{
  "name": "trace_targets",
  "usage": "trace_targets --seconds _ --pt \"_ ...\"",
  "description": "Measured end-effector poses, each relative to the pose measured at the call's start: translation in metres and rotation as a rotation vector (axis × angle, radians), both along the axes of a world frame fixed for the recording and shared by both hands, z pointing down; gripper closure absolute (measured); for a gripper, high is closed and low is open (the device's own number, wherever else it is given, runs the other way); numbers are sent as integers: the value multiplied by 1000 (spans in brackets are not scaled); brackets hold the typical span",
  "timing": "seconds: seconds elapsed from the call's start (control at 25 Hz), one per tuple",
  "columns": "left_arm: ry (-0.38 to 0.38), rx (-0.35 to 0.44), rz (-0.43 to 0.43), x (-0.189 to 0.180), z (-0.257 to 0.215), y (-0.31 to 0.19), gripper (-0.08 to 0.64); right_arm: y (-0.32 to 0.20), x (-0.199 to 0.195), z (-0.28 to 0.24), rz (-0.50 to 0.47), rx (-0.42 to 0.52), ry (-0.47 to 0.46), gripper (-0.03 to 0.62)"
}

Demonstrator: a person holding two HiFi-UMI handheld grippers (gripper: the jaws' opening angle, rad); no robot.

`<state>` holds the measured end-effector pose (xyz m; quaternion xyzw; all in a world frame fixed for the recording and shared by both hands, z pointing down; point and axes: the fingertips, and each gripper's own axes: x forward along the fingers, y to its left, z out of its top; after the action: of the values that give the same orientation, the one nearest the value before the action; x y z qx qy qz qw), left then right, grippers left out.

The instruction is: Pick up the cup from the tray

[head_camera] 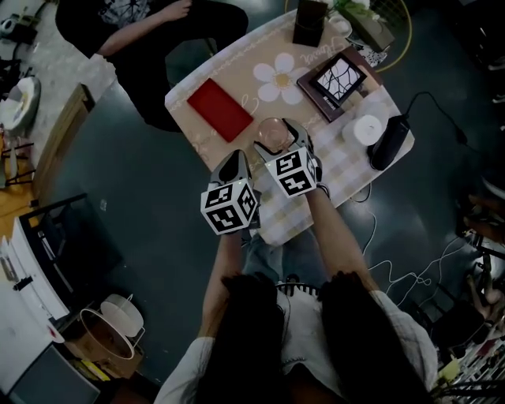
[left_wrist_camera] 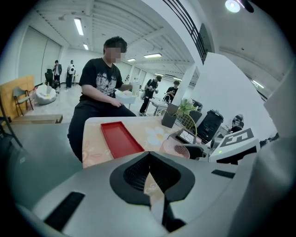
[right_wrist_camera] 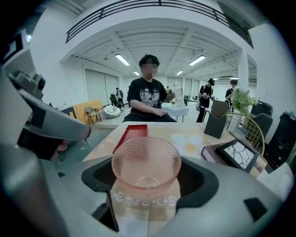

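A pink dimpled glass cup sits between the jaws of my right gripper, which is shut on it. The cup is upright over the checked tablecloth, to the right of the empty red tray and apart from it. I cannot tell whether its base touches the table. My left gripper hovers at the table's near edge, just left of the right one, with its jaws shut on nothing. The left gripper view shows the tray ahead and the cup to the right.
A framed picture on a dark book, a dark box, a wire basket with a plant, a white round object and a black device fill the table's right side. A person sits at the far side.
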<state>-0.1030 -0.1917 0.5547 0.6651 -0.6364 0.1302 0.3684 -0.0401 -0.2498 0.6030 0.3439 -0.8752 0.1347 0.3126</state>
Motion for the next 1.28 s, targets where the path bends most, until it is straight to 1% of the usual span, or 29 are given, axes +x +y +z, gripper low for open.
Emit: trace_targets --seconds 0.16,0.32,0.44,0.6,0.76,0.84,0.92,1.12,1.28 --pt "-2 -3 13 7 2 -3 555 7 8 9 11 -10 1 201" --pt "-3 0 24 10 2 -5 555 12 13 10 17 20 -19 201" --pt "-11 -20 19 9 6 -3 555 13 12 11 13 31 -15 201" --pt "-13 -40 17 9 11 3 555 13 12 13 11 26 -13 199" --pt "-23 -57 5 3 11 6 555 13 9 11 3 -3 -25 199" --pt "-28 -73 -16 -1 13 9 555 12 8 7 1 -4 -35 199" --pt "-12 -73 -19 -1 13 11 555 9 9 -2 13 7 -52 198" --pt "-2 -56 -1 0 8 15 555 9 10 -27 55 41 -110 198" --pt "15 -33 1 1 0 13 555 13 8 -45 62 57 -134 198"
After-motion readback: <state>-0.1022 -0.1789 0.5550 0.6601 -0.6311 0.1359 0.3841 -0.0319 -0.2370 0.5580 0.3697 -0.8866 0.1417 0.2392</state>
